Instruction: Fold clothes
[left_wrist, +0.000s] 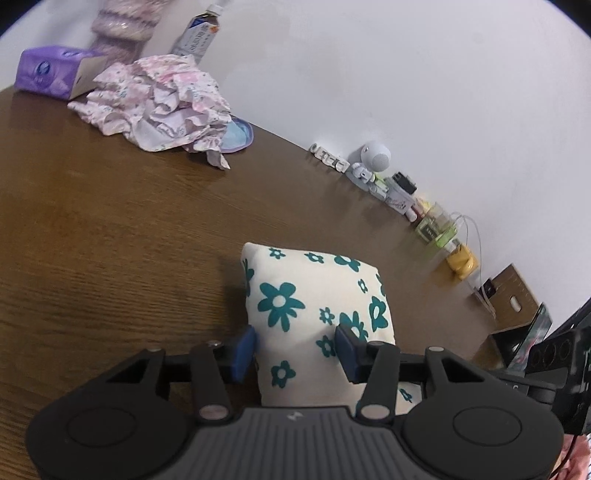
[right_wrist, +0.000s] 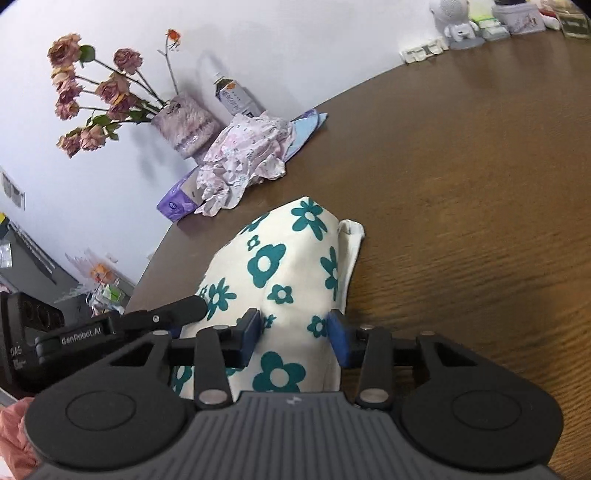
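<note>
Two tools are bracketing one flowered garment (left_wrist: 314, 306), folded small on the brown surface (left_wrist: 110, 240). Left tool (left_wrist: 295, 349) and right tool (right_wrist: 293, 338) are both standing part-open astride it, pads apparently not pinching, probably squaring the bundle. Pink crumpled garment (left_wrist: 159, 99) is waiting beyond it, near the wall.

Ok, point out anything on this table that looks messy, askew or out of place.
The pink floral garment lies crumpled in a heap at the back of the wooden table, slumped against the purple tissue box and covering part of a blue mat. The cream cloth with teal flowers looks neatly folded.
</note>
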